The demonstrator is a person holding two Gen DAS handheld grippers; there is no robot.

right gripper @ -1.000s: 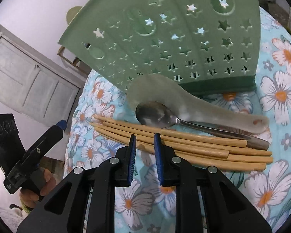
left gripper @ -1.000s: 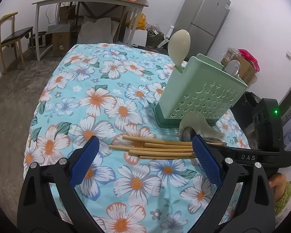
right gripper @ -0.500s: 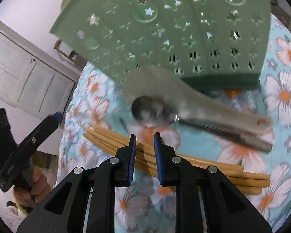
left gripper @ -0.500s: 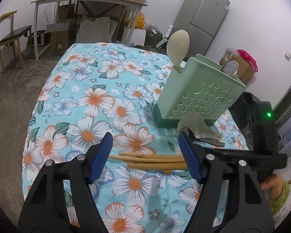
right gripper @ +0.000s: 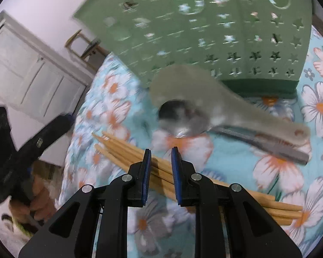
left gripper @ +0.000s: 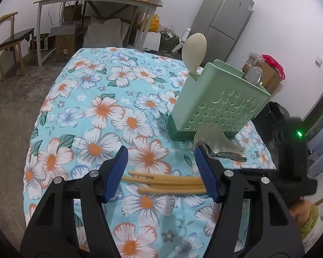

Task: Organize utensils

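Nowhere readable writing; left claw (left gripper: 161, 169) closing over chopsticks (left gripper: 168, 182); right claw (right gripper: 160, 172) narrowly apart.

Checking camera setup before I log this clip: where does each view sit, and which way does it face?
Left wrist: on the left tool, aimed down the floral table; its jaws are closing around the chopsticks.
Right wrist: on the right tool, narrow-gapped over the chopsticks, facing the green holder; a hand shows.
Shared: chopsticks, holder, spoons.
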